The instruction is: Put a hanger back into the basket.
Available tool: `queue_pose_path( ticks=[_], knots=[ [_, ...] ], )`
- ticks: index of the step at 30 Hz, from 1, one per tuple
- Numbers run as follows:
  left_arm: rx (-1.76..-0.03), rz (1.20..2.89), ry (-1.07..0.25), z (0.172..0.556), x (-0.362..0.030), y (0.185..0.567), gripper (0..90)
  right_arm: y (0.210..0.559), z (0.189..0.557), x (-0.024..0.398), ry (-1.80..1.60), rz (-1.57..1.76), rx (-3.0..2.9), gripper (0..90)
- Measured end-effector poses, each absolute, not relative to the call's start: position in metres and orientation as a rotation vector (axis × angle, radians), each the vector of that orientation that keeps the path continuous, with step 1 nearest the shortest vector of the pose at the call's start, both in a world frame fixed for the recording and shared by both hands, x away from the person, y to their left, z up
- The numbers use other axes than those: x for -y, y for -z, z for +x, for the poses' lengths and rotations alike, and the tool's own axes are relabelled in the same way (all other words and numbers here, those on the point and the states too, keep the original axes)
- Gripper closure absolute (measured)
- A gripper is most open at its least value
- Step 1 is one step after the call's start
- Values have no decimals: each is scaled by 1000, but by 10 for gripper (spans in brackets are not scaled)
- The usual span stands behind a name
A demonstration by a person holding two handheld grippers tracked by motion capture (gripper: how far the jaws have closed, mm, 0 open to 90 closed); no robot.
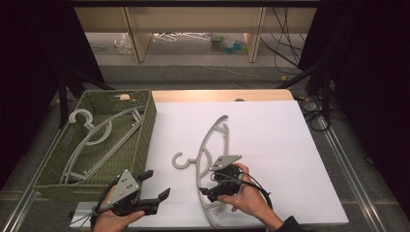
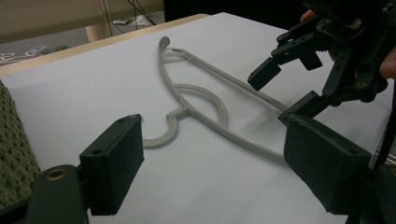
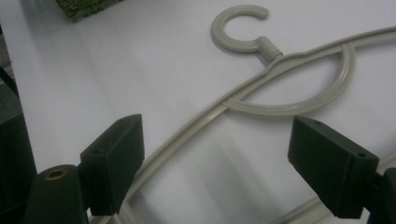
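A grey plastic hanger (image 1: pixel 195 162) lies flat on the white table top (image 1: pixel 280 145), hook toward the basket. My right gripper (image 1: pixel 209 183) hovers low over the hanger's near arm. In the right gripper view its jaws (image 3: pixel 219 161) stand wide apart, and the hanger (image 3: pixel 268 46) arm runs between them without touching either pad. My left gripper (image 1: pixel 157 183) is at the front left, beside the basket, open and empty. In the left gripper view its jaws (image 2: pixel 217 163) frame the hanger (image 2: pixel 184 111), with the right gripper (image 2: pixel 280 91) beyond at the upper right.
A green woven basket (image 1: pixel 147 125) stands at the left of the table with other grey hangers (image 1: pixel 96 133) lying in it. Its corner (image 3: pixel 84 7) is near the hanger's hook. Cables and wooden furniture legs lie on the floor beyond the far edge.
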State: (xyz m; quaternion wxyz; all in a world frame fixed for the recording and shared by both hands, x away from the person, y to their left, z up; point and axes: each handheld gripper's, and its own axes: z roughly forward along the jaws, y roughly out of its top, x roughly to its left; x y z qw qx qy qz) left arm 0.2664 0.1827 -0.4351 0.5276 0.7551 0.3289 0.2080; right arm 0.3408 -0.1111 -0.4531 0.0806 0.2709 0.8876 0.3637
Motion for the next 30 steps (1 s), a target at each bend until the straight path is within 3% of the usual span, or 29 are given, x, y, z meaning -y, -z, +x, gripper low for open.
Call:
queue_pose_path(
  ticks=[14,30],
  knots=[
    [-795,1803,-488,266,-183,435,199,471,354,76,-884,820,-2780,201],
    [-795,1807,-489,267,-183,436,199,474,353,56,-666,749,-2856,330]
  ],
)
